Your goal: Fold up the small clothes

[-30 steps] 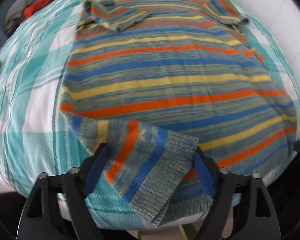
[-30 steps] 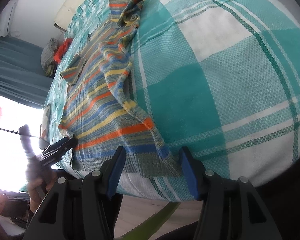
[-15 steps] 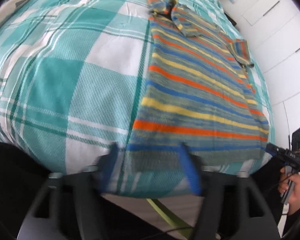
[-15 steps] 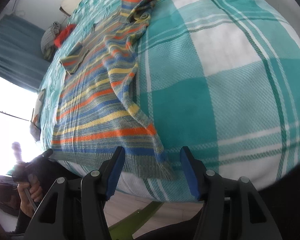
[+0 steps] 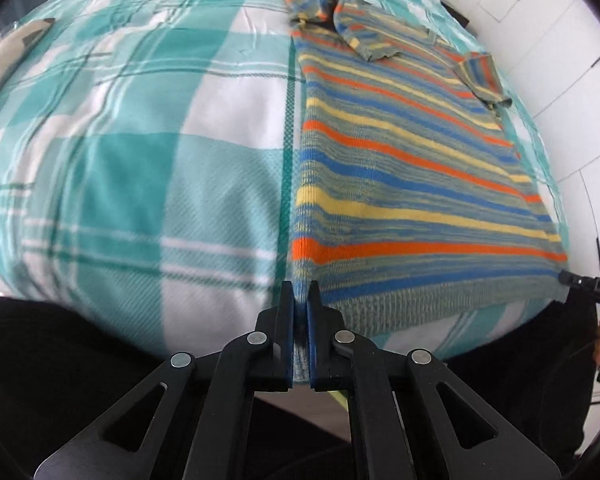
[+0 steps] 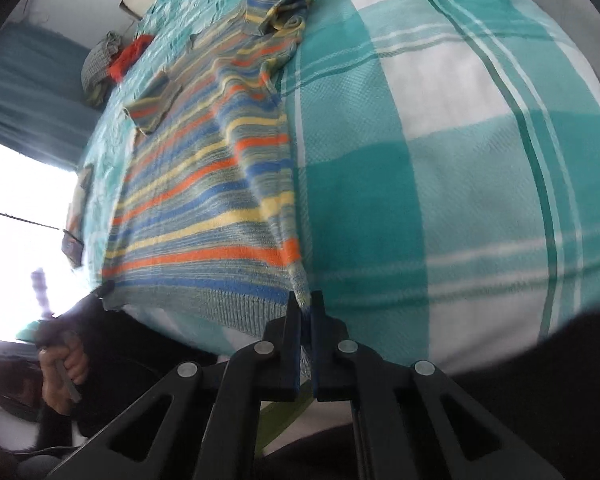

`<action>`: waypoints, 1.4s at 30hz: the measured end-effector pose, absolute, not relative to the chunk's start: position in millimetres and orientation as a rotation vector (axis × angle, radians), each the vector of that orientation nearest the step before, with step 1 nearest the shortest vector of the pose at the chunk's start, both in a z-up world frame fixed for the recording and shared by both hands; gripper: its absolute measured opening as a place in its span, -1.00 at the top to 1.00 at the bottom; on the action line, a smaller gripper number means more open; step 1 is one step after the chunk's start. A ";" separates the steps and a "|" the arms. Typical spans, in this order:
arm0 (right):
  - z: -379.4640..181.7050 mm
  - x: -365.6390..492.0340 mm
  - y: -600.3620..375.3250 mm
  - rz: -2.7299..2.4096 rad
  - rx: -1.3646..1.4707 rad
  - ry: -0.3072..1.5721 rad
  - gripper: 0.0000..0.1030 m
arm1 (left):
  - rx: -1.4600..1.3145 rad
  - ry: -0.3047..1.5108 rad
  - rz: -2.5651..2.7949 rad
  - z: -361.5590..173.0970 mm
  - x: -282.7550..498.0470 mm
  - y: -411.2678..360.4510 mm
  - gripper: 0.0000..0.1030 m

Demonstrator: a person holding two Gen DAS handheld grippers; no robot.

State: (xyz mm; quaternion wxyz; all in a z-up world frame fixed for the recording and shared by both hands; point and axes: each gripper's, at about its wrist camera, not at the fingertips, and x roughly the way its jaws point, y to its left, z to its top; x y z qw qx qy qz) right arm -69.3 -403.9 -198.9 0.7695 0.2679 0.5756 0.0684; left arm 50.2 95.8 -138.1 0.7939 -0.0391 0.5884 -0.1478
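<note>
A striped knit sweater (image 5: 412, 184) in orange, blue, yellow and grey lies flat on the teal plaid bed, sleeves folded in over the body. My left gripper (image 5: 299, 300) is shut on the sweater's near-left hem corner at the bed's front edge. In the right wrist view the sweater (image 6: 204, 200) stretches away to the left, and my right gripper (image 6: 306, 302) is shut on its near-right hem corner. Each gripper shows at the far hem end in the other's view.
The teal and white plaid bedspread (image 5: 140, 160) covers the bed; its front edge drops off just under the grippers. A pile of grey and red clothes (image 6: 112, 60) lies at the far end. A patterned cushion (image 5: 8, 56) sits at the left.
The left gripper let go of the folded sleeve, moved to the hem's left corner and shut on it. The right gripper, open before, has shut on the hem's right corner.
</note>
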 end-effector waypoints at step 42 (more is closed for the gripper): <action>-129.3 0.8 -377.3 0.011 -0.098 1.076 0.38 | -0.068 0.962 0.078 -85.9 72.9 112.6 -0.73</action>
